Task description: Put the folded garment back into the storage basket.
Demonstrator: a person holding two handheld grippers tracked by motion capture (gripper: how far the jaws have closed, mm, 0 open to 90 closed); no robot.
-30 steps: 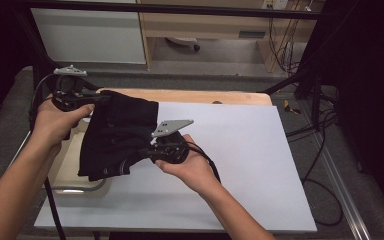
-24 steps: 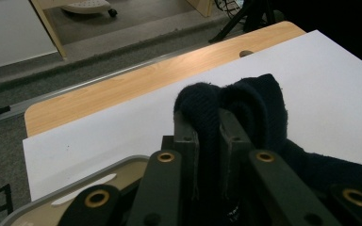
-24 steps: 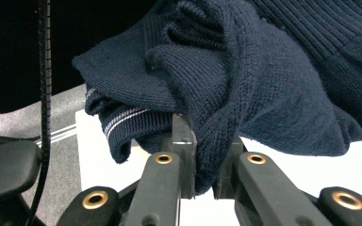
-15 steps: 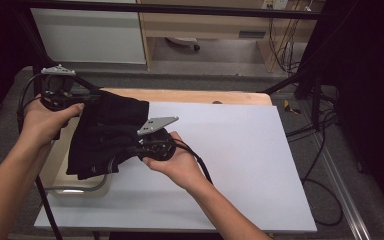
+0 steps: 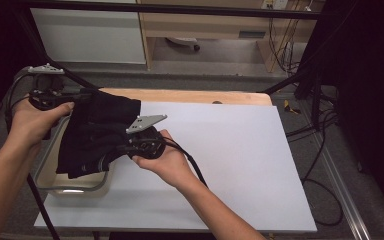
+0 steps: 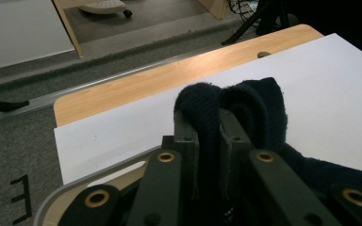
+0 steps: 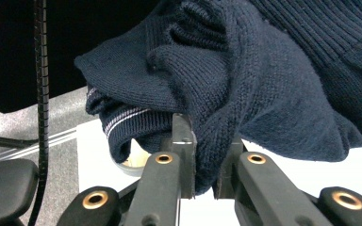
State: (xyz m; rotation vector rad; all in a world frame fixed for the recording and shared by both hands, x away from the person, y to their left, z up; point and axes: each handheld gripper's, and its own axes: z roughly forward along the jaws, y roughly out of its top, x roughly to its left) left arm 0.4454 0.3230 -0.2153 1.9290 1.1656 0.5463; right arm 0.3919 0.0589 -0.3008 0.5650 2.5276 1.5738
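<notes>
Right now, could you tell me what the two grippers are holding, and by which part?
Both hold the dark knitted garment: the left gripper is shut on a bunched fold at its upper edge, the right gripper on a fold lower down.

At your twelve o'clock stands a pale wooden cabinet [image 5: 215,22] on grey floor [image 5: 230,57]; black cables [image 5: 320,125] trail down at three o'clock.

Sweater [image 5: 97,132] held between left tongs [image 5: 82,95] and right tongs [image 5: 122,149], seemingly above tray [image 5: 47,177] at desk's [image 5: 240,150] left edge.
</notes>
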